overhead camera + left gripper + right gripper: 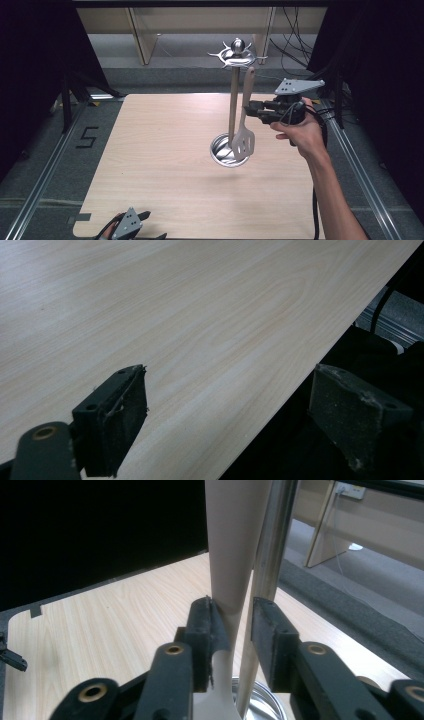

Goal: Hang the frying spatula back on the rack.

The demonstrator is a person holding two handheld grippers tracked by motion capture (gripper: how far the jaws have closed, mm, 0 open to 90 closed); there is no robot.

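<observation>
one left gripper (pixel 142 220) rests at the table's (pixel 165 170) near edge around 7 o'clock, its two jaws spread wide with nothing between them. farther off, at about 2 o'clock from the table's middle, one right gripper (pixel 248 109) has its two jaws around the handle of the single beige slotted spatula (pixel 243 135), one pad touching it and a gap still on the other side. that spatula hangs from the one steel utensil stand (pixel 233 95), its blade low beside the stand's round base.
</observation>
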